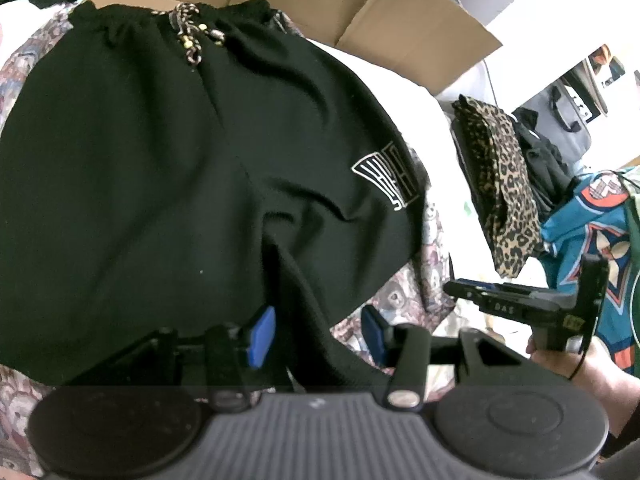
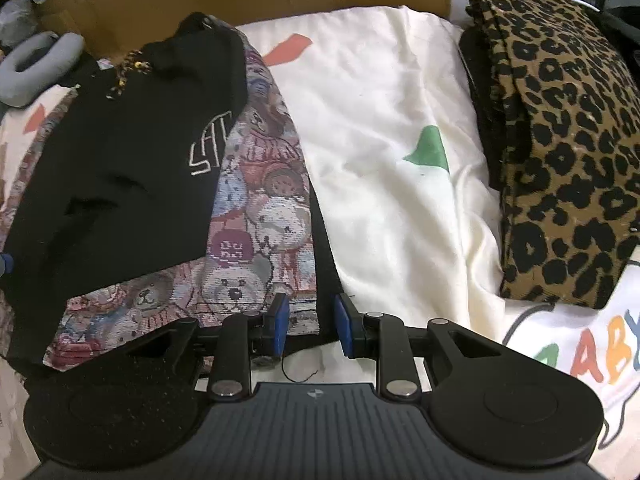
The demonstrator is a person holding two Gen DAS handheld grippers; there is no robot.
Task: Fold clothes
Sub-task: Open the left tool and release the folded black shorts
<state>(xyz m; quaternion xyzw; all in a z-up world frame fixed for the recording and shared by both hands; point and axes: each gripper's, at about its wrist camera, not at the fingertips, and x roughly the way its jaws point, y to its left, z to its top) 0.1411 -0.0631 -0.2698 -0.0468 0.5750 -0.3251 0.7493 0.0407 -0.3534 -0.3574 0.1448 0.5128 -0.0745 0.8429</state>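
Black shorts point(image 1: 160, 168) with a speckled drawstring and a white logo lie spread over a teddy-bear print cloth point(image 2: 256, 216). My left gripper point(image 1: 318, 336) stands open at the shorts' near hem. A fold of black fabric runs between its blue pads point(image 1: 262, 334) without being pinched. My right gripper point(image 2: 312, 322) is open too, low over the near corner of the teddy-bear cloth, with that corner and its black edge strip in the gap. From the left wrist the right gripper point(image 1: 460, 290) shows side-on, in a person's hand point(image 1: 560, 356). The shorts point(image 2: 120, 160) also show in the right wrist view.
A folded leopard-print garment point(image 2: 560, 152) lies on the right of the cream sheet point(image 2: 380, 140) with coloured shapes. An open cardboard box point(image 1: 400, 20) stands behind. A teal patterned cloth point(image 1: 588, 224) is far right, and a grey neck pillow point(image 2: 36, 64) at the back left.
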